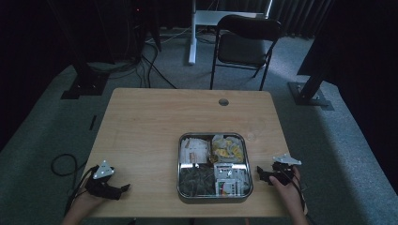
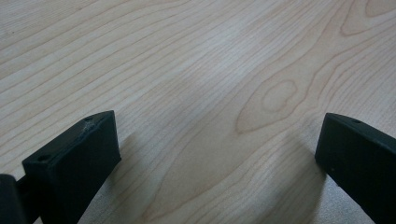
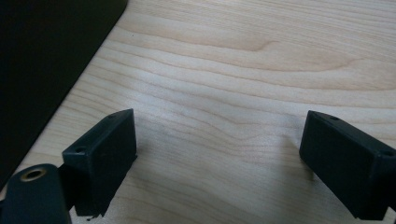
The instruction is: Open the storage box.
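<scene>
Nearest the person, both grippers sit low at the front edge of the wooden bench (image 1: pixel 155 117). The left gripper (image 1: pixel 126 188) is at the near left corner, its fingers (image 2: pixel 74 158) spread wide with just bare wood grain between them, nothing held. The right gripper (image 1: pixel 259 173) is over at the near right, just beside the tray's right wall, and its fingers (image 3: pixel 105 149) are also wide apart with nothing in them, only bench surface showing in the gap.

Between the two grippers, closer to the right one, sits a square metal tray (image 1: pixel 179 164) split into four compartments. Near left compartment has dark packets (image 1: pixel 196 179), too dim to tell what they are. Near right holds white packets with some red and green print (image 1: pixel 231 180). Far left is a stack of pale sachets with reddish print (image 1: pixel 194 149), and far right is a pile of yellow-and-white wrapped bits (image 1: pixel 227 148).

Past the tray there's a round cable hole (image 1: pixel 223 101) near the bench's far edge, then a black folding chair (image 1: pixel 244 44) on the carpet behind it.
</scene>
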